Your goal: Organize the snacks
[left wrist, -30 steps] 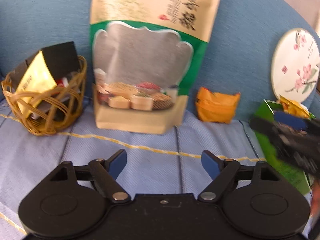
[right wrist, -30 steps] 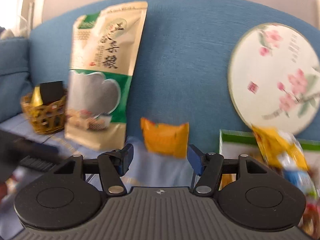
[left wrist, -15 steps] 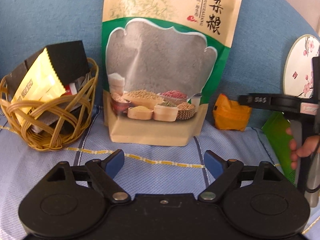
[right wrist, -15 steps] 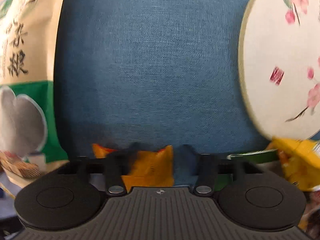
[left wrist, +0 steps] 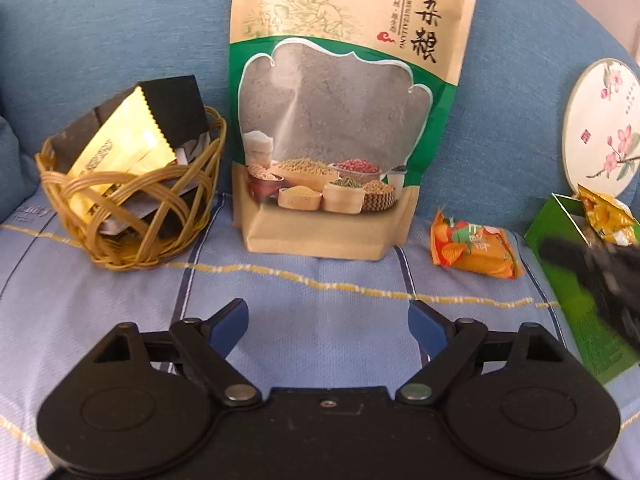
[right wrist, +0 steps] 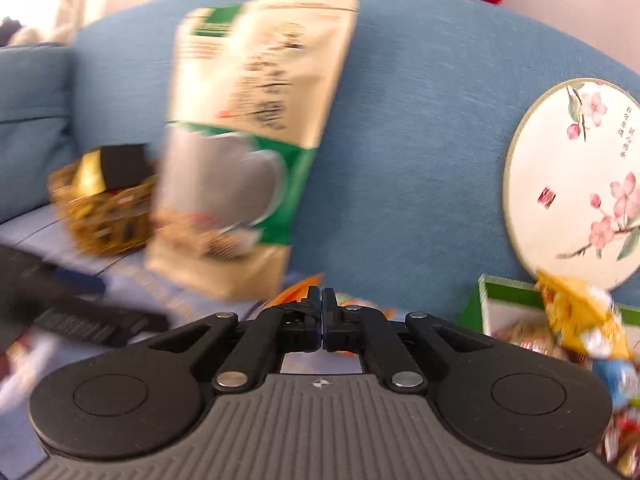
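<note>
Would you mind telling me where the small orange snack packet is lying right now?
In the left wrist view, the small orange snack packet lies on the striped cloth, right of the tall grain pouch and left of the green box.

Grain bag and basket smeared by blur at left of right view, orange packet mostly hidden behind the closed fingers, green box cut by right edge of left view.

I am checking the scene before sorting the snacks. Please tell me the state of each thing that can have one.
Left hand-held gripper: open, holding nothing.
Right hand-held gripper: shut, nothing visibly held.
Grain pouch: upright, leaning on the sofa back.
Wicker basket: upright, packets inside.
Orange snack packet: lying flat, sealed.
Green box: open, snacks sticking out.
Round fan: propped against the sofa.
</note>
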`<state>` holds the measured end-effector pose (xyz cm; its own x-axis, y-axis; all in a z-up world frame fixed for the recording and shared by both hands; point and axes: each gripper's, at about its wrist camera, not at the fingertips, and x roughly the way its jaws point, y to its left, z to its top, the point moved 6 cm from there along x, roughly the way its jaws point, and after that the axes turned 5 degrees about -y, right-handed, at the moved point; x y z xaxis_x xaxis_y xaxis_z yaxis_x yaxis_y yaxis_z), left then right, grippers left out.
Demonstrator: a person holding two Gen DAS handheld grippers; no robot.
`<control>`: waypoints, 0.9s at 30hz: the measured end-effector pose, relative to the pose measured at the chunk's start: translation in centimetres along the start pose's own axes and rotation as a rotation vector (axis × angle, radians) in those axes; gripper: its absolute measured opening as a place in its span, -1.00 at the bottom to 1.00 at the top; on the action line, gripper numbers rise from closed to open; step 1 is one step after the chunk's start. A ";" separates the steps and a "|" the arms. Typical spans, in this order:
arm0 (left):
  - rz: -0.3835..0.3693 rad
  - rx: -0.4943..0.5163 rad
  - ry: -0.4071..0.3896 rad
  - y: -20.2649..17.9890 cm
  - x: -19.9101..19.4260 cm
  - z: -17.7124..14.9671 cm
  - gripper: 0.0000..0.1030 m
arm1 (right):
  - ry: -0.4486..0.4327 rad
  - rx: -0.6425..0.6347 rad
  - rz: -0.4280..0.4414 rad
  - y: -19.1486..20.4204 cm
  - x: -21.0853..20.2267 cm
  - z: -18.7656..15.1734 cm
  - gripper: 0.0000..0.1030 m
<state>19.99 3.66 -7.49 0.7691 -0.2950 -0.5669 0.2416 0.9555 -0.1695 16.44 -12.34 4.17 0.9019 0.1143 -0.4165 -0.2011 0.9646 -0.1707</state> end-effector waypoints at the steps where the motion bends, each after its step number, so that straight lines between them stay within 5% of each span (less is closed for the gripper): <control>1: 0.004 0.004 -0.001 -0.3 -0.2 -0.3 1.00 | -0.001 -0.004 0.017 0.5 -1.3 -0.6 -1.00; 5: -0.011 -0.008 0.009 -0.5 -0.7 -0.6 1.00 | 0.018 -0.053 0.062 2.5 -4.3 -2.3 -0.99; 7: -0.017 -0.009 0.006 -0.8 -1.0 -0.5 1.00 | 0.030 -0.100 0.062 2.9 -3.9 -2.2 -0.62; 9: -0.029 -0.004 -0.002 -1.0 -1.1 -0.5 1.00 | 0.025 -0.114 0.022 2.4 -2.7 -1.7 0.34; 11: -0.038 -0.013 -0.009 -0.9 -0.8 -0.4 1.00 | 0.038 -0.109 -0.013 1.2 -1.0 -1.6 0.85; 12: -0.040 -0.022 -0.010 -0.7 -0.6 -0.3 1.00 | 0.050 -0.102 -0.034 0.7 -0.3 -1.6 0.93; 18: -0.084 -0.081 -0.010 0.1 -0.3 0.0 1.00 | 0.104 0.006 -0.097 -1.9 4.3 -2.1 0.88; 27: -0.145 -0.134 0.018 0.0 0.5 -0.4 1.00 | 0.074 0.417 -0.130 -5.0 6.8 -2.5 1.00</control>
<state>20.14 3.54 -8.06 0.7209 -0.4304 -0.5433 0.2667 0.8957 -0.3557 22.65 -17.00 -0.06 0.8766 -0.0168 -0.4809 0.0971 0.9850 0.1427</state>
